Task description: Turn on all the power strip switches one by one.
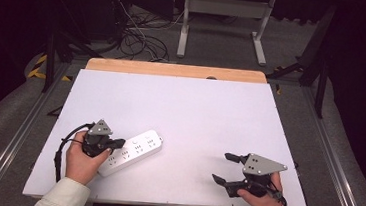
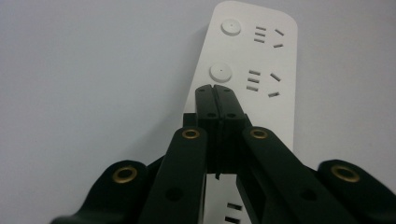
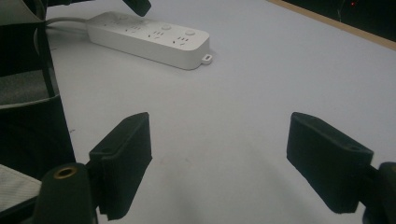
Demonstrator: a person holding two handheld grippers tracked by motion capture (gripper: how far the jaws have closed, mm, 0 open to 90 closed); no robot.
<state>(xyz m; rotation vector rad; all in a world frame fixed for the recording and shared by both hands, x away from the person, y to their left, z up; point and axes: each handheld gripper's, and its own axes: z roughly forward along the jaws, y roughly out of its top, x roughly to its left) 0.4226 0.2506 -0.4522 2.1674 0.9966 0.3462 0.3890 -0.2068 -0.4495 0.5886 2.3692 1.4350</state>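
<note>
The power strip (image 1: 133,151) lies flat near the front left corner of the tabletop (image 1: 180,108), set on a slant with its free end pointing toward the middle; its sockets and round buttons face up. The left gripper (image 1: 116,143) rests over the strip's near half with its jaws pressed together, nothing between them; in the left gripper view the closed tips (image 2: 217,100) sit just short of a round button (image 2: 220,72), so the step in hand looks like pressing a switch with the closed tip. The right gripper (image 1: 224,168) hovers near the front right corner, well apart from the strip, its jaws spread wide and empty.

To press well, I would keep the left jaws shut so they act as one blunt point; bring the tip squarely over the button's centre and push straight down, not at a slant, since a sideways push could slide the light strip across the smooth tabletop; the right gripper could steady the strip's far end (image 3: 205,57) if it starts to shift.
</note>
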